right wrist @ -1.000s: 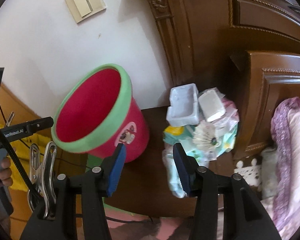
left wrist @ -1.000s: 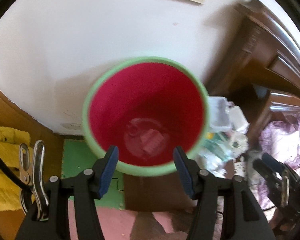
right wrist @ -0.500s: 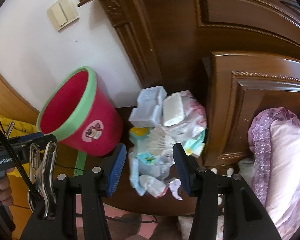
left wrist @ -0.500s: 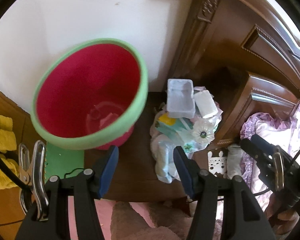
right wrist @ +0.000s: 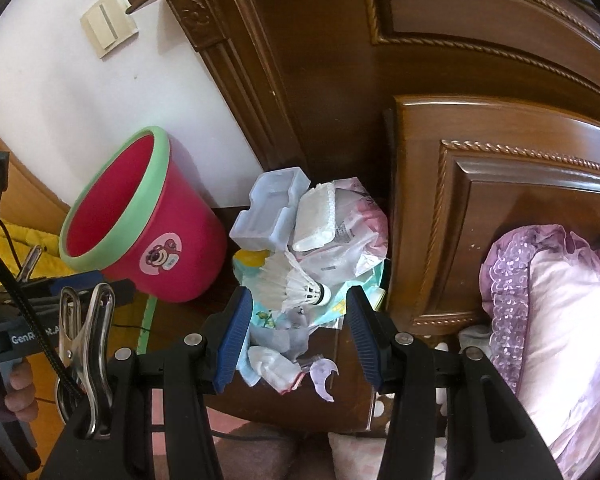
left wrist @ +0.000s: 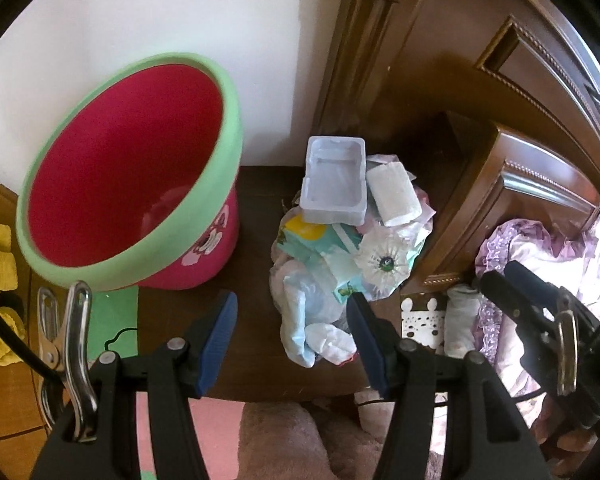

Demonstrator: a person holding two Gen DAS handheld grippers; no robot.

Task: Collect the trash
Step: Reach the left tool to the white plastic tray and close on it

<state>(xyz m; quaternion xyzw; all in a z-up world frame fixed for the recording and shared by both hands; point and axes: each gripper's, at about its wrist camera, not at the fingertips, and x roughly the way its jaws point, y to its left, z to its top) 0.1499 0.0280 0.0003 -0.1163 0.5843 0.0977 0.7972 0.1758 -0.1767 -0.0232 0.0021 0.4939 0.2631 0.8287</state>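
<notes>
Red bin [left wrist: 140, 184] left of trash pile [left wrist: 348, 248]; right gripper [right wrist: 296, 316] nearer, jaws wide, straddling shuttlecock [right wrist: 296, 284]; left gripper [left wrist: 292, 328] agape, empty.

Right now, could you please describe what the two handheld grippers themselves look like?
Both the left gripper and right gripper have black frames with silver pivot screws, ribbed blue pads on the fingers, and a metal spring clip holding a black cable.

Both grippers' jaws apart, empty
</notes>
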